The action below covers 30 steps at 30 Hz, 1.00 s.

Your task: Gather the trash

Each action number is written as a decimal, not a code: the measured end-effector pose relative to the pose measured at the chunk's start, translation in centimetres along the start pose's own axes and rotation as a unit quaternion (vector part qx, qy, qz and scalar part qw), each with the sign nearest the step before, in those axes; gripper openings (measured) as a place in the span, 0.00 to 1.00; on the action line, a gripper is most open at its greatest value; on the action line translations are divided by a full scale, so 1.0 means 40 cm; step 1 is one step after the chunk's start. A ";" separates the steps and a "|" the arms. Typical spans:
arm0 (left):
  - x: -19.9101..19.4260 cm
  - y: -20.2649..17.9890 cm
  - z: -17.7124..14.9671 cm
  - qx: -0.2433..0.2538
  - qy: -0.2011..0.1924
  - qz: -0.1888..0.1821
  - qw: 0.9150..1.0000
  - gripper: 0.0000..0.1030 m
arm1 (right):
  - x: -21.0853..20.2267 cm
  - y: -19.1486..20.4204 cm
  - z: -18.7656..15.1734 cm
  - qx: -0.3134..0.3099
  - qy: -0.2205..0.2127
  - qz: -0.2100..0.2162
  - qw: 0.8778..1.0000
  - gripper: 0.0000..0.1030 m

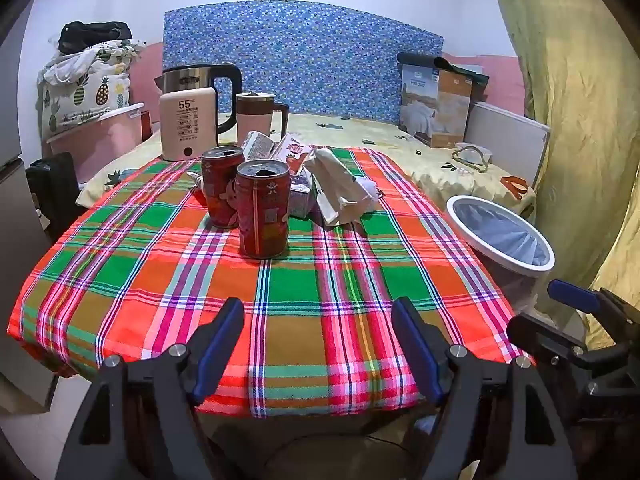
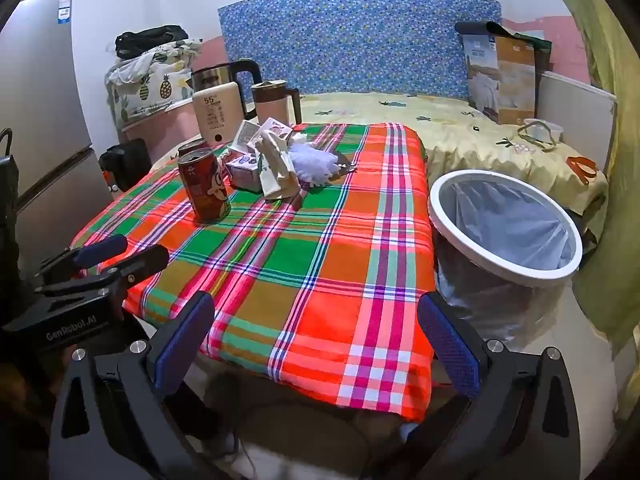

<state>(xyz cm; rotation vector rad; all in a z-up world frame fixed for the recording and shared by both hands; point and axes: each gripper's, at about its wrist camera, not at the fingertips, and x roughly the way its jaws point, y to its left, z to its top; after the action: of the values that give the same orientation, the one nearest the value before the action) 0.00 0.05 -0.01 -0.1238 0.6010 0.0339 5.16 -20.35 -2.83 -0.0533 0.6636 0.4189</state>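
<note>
Left wrist view: two red drink cans [image 1: 262,210], tops opened, stand upright on the plaid-clothed bench [image 1: 160,280], contents unseen. Just behind, at one o'clock, lies a heap of crumpled white paper and small cartons [image 1: 340,188]. At three o'clock, off the bench's right edge, stands a round white-rimmed bin with a pale plastic liner [image 2: 504,224], nothing visible inside. The left gripper [image 1: 318,346] and right gripper [image 2: 316,338] both hover at six o'clock over the near edge, jaws wide apart and empty, trash well ahead. Bare cloth lies between.
</note>
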 end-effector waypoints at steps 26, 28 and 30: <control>0.004 0.005 0.001 -0.006 0.004 -0.008 1.000 0.75 | -0.004 -0.004 -0.003 0.006 -0.005 -0.012 1.000 0.99; 0.005 0.004 0.002 -0.006 0.003 -0.007 1.000 0.75 | -0.006 -0.003 -0.002 0.005 -0.007 -0.013 1.000 0.99; 0.003 0.007 0.002 -0.007 0.003 -0.007 1.000 0.75 | -0.006 -0.004 -0.002 0.005 -0.007 -0.014 1.000 0.99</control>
<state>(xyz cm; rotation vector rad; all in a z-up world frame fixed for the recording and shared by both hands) 0.12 0.32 -0.03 -0.1416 0.6060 0.0243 5.00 -20.58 -2.76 -0.0507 0.6503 0.3892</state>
